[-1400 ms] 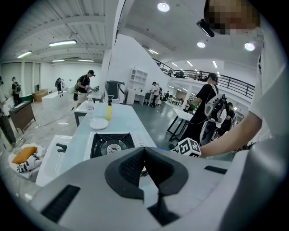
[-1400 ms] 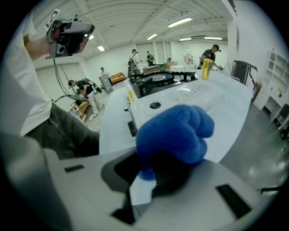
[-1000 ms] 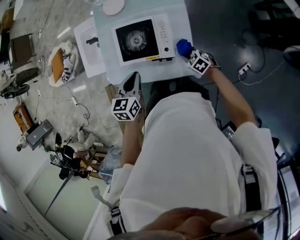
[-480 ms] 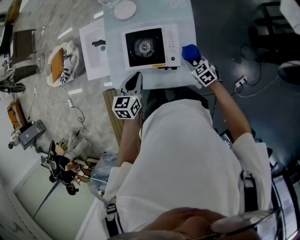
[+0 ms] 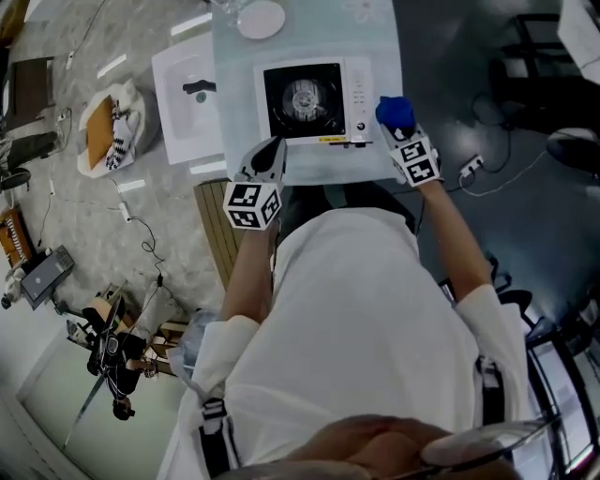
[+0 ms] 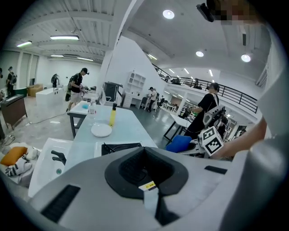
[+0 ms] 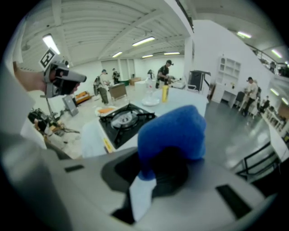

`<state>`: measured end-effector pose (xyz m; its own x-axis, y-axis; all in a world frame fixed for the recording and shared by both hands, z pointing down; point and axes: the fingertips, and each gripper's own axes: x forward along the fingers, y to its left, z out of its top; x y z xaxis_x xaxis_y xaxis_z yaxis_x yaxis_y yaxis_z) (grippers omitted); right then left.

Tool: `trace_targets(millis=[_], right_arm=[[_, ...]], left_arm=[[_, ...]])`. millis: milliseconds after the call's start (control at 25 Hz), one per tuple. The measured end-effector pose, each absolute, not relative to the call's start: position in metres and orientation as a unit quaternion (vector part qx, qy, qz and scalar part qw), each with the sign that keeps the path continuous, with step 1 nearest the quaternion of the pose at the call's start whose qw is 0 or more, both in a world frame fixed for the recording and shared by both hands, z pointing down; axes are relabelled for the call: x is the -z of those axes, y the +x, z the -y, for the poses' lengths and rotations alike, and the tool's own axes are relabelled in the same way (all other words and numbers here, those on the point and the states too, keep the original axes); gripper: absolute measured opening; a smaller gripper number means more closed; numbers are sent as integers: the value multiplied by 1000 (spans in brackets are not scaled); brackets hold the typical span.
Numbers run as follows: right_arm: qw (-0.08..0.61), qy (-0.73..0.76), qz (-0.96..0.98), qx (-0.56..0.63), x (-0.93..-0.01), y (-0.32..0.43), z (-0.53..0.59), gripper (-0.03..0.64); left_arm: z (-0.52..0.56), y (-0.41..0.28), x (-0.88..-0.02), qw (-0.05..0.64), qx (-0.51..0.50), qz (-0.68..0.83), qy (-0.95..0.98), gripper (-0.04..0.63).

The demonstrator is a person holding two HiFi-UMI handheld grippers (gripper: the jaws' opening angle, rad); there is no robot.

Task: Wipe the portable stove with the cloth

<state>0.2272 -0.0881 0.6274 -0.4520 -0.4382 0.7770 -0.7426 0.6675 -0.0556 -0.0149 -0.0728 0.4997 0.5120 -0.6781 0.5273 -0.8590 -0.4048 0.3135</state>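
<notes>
Key relation: the portable stove [image 5: 314, 98] lies to the left of the right gripper [image 5: 400, 129]. Its long axis runs left to right, parallel to the near edge of the surface [image 5: 309, 28].
Cloth position: the cloth [image 5: 395, 112] is just beside the stove's right end, by the control panel and close to the right edge of the surface. Whether it touches the stove cannot be told.
Nearer hand: the right, which already carries the cloth.
Right fingers: pinching the cloth, which bulges out beyond them in a rounded wad.
Left fingers: pressed together with nothing between them. The left gripper [image 5: 267, 155] hovers at the near edge of the surface, off the stove's near-left corner.
Stove: a flat white rectangular casing, smooth and hard. It has a square black recess holding a round metal burner and pan supports, and a yellow strip along the near side.
Cloth: blue, soft and thick, with a fleecy look.
Surface: pale, glossy and rectangular.
Next move, as a judgement: a short leftward sweep should bring the cloth onto the casing.
</notes>
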Motion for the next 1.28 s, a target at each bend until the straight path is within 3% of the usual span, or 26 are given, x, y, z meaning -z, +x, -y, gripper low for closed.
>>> trace_targets(millis=[840,1280], right_arm=[[435,378,793,-197,-622,226,229,66],[519,326,747,-257,-692,217,311,66]], left_arm=[[112,-72,-542,305,-167,420,838,31],[151,-100,-558,291,-181,417,842,31]])
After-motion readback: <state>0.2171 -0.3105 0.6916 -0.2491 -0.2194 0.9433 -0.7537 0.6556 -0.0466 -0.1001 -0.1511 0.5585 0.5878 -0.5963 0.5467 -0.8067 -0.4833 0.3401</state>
